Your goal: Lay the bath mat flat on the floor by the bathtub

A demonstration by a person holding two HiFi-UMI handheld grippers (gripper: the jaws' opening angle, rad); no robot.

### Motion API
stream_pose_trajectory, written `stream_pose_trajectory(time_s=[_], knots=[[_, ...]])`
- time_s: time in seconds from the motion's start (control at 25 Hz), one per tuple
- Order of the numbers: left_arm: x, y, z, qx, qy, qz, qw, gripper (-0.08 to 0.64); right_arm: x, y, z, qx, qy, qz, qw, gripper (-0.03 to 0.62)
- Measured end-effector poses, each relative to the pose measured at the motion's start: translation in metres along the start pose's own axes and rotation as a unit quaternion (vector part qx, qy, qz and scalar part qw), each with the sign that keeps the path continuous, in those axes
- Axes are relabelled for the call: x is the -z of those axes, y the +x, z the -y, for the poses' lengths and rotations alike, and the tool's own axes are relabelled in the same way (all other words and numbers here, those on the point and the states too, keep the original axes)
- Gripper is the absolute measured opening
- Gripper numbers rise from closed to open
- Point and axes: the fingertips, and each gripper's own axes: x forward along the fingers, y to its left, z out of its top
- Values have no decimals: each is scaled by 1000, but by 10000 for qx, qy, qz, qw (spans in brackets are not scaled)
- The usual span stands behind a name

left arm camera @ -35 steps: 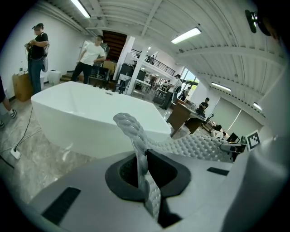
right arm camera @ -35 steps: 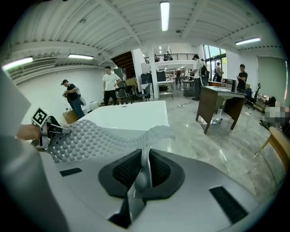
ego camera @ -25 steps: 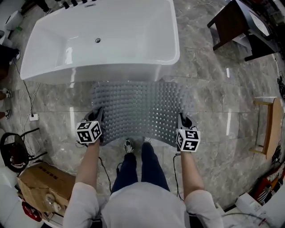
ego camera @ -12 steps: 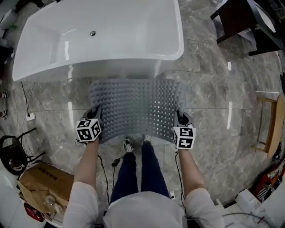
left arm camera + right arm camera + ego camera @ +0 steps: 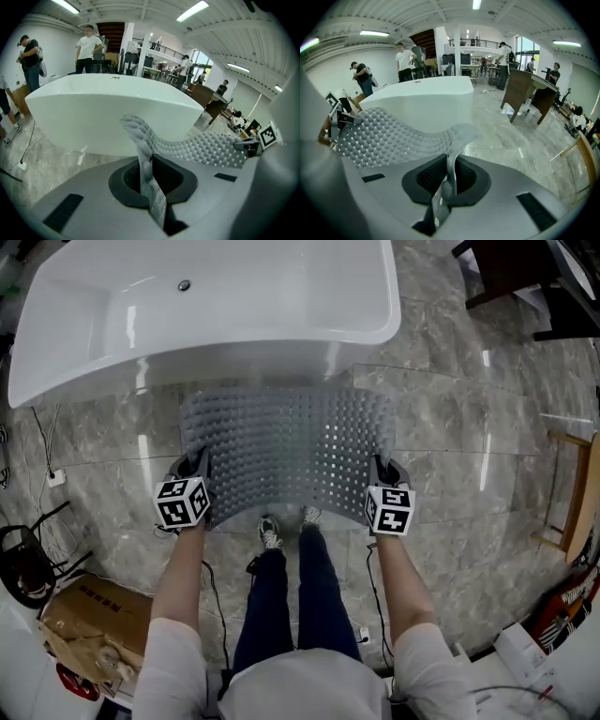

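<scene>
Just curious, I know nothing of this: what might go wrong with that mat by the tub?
The mat bows between the left gripper and right gripper, so it may land humped. Each pinches only a thin edge, which could slip out. The shoes stand at its near edge and might end up under it.
</scene>
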Motion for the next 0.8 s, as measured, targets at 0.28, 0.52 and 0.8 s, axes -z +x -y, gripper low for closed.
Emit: stream_pose_trajectory(time_s=[0.28, 0.52, 0.8], knots=[[20, 30, -12, -27, 36, -152, 9999, 43, 19, 33, 4, 3, 106, -170, 9998, 41], [35, 58, -16, -60, 138, -244, 9996, 43, 35, 58, 12, -12, 144, -285, 9995, 41], [58, 91, -29, -170, 38, -312, 9994, 43, 59, 94, 17, 48, 176, -397, 9990, 41]])
